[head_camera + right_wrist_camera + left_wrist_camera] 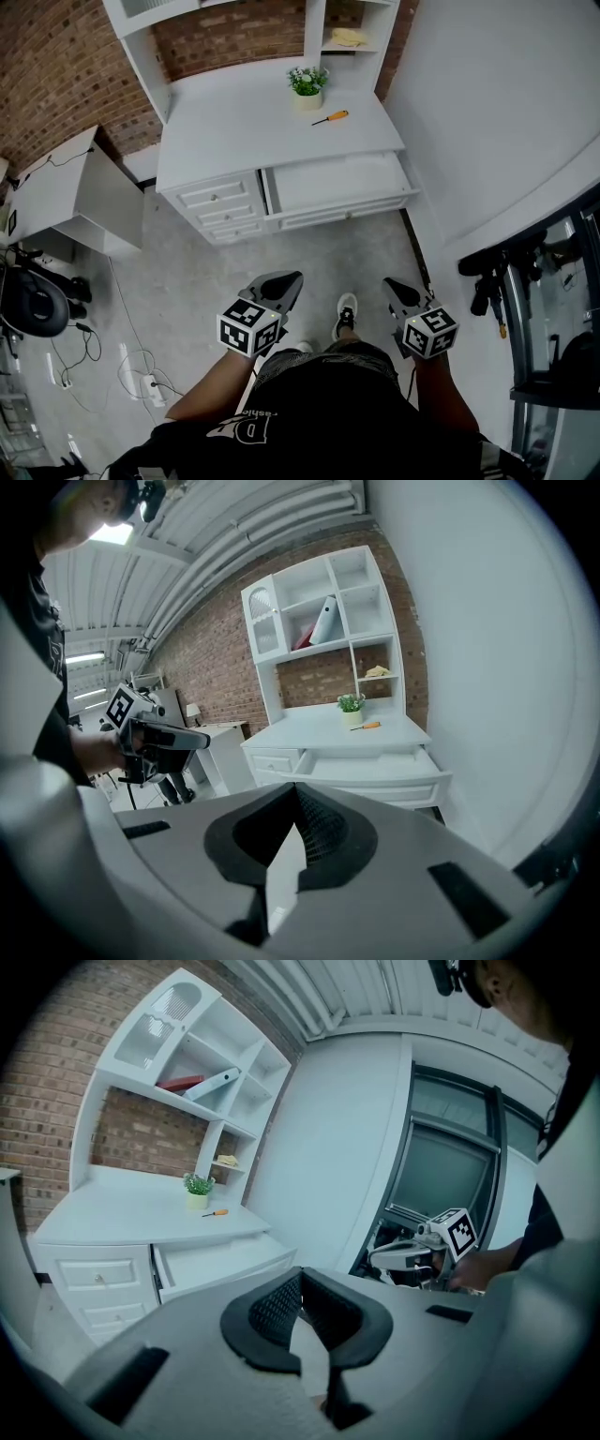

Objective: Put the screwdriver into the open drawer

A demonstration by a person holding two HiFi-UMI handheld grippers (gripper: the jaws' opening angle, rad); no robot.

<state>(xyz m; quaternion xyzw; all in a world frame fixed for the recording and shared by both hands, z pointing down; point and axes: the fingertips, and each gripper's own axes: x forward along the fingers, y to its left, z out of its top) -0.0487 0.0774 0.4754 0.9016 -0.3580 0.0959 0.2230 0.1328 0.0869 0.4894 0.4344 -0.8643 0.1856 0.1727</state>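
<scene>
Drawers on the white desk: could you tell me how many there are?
4. Three small shut ones are stacked at the left of the desk: top drawer, middle drawer, bottom drawer. The wide open drawer is right of them. Others may be hidden.

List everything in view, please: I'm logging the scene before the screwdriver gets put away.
desk: one, white, with hutch, against the brick wall
open drawer: one, white, pulled out at the desk's right front
small drawers: three, white, shut, left of the open drawer
screwdriver: one, orange handle, lying on the desk top
potted plant: one, green, pale pot, behind the screwdriver
yellow item: one, on a hutch shelf, unclear what
side table: one, white, left of the desk
cables: several, on the floor at left
shoe: one, white, on the floor
left gripper: grey, shut, empty
right gripper: grey, shut, empty
</scene>
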